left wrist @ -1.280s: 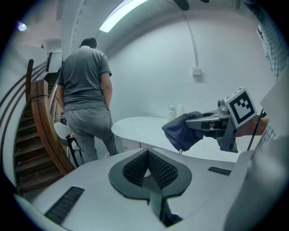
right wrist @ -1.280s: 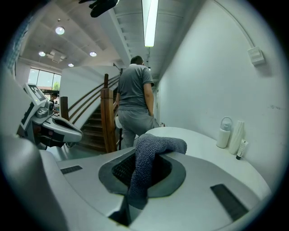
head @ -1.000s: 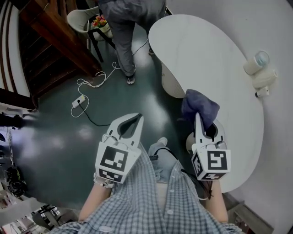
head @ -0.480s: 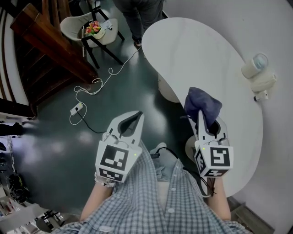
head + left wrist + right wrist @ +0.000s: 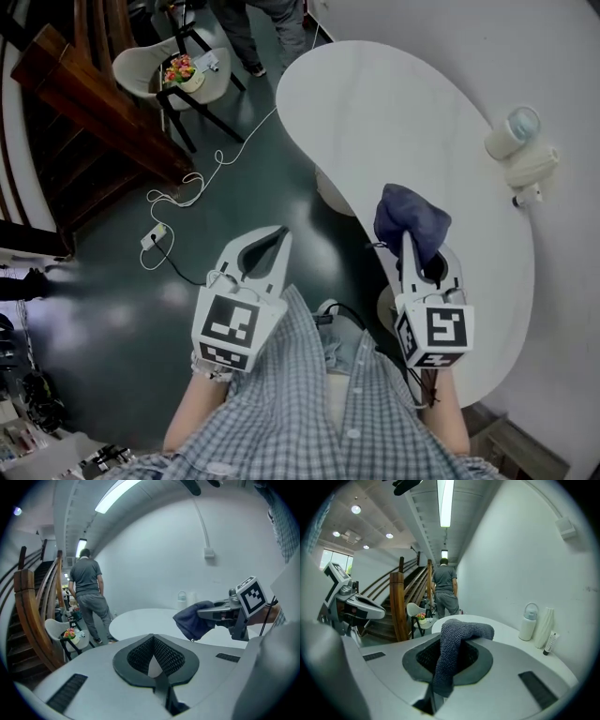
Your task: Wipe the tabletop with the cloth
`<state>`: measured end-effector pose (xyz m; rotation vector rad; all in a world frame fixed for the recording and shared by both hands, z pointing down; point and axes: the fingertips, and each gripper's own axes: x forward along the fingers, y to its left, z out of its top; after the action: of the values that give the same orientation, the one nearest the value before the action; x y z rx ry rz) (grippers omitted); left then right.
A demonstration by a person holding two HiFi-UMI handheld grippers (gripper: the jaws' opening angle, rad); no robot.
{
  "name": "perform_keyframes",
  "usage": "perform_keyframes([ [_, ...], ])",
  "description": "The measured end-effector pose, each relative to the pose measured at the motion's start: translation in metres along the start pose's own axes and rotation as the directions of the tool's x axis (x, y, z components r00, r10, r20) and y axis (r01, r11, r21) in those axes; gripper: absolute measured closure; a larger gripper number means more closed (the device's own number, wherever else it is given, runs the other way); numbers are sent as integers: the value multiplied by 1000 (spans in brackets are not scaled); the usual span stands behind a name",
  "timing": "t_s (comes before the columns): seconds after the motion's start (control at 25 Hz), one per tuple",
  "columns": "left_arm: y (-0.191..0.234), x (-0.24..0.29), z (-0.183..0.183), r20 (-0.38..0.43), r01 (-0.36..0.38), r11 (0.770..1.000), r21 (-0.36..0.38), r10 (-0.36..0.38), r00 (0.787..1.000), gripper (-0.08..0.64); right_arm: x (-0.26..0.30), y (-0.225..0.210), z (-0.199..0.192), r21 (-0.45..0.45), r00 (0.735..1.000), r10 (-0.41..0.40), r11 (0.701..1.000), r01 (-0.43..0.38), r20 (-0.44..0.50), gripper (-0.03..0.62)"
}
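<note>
**Head view with both gripper views.** The bench (image 5: 403, 103) was a white, kidney-shaped top with a smooth, rounded edge. Its far side sat close against a pale wall (image 5: 562, 56).

Three things stood grouped at the wall-side edge, well apart from the cloth:
- a capped bottle (image 5: 514, 129)
- a ribbed white vase (image 5: 536, 161)
- a small tube (image 5: 525, 195)

The right claw (image 5: 406, 242) was pinched on a dark blue cloth (image 5: 411, 216). The cloth bunched over the claw's tips and hung down between them. It was held over the bench's inward-curving edge on the person's side; whether it touched the top could not be told. The broad white middle and far lobe of the top stretched ahead of it.

The left claw (image 5: 279, 234) had its tips pressed together on nothing. It hung over the floor (image 5: 281, 178), beside the bench and apart from it.

The floor was dark green and glossy. A white cable (image 5: 211, 169) looped across it to a power strip (image 5: 156, 234). Beyond that, a pale chair (image 5: 136, 66) carrying a pot of flowers (image 5: 178, 70) stood beside a wooden staircase (image 5: 84, 103). A person (image 5: 286, 28) stood near the bench's far end. Between the bench edge and the staircase lay a wide band of floor, crossed only by the cable.
</note>
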<state>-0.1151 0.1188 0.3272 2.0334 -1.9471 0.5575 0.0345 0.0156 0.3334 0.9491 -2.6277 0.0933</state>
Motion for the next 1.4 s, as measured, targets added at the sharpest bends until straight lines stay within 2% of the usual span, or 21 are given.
perform_keyframes([
  [0.36,-15,21,15,9,81,995,65,-82,997,557,-15,-19,-11,50,996,-93,994,93,-12,558],
  [0.88,1,76,35,8,199,973,116,-201,979,557,19,-9,-9,56,995,-96,994,98,-36,558],
  [1.2,21,114,55,-20,292,941,169,-293,956,557,58,-1,-1,98,991,-112,988,119,-77,558],
  [1.4,28,141,67,-35,360,912,196,-360,932,557,76,3,-1,131,986,-126,982,139,-105,558],
])
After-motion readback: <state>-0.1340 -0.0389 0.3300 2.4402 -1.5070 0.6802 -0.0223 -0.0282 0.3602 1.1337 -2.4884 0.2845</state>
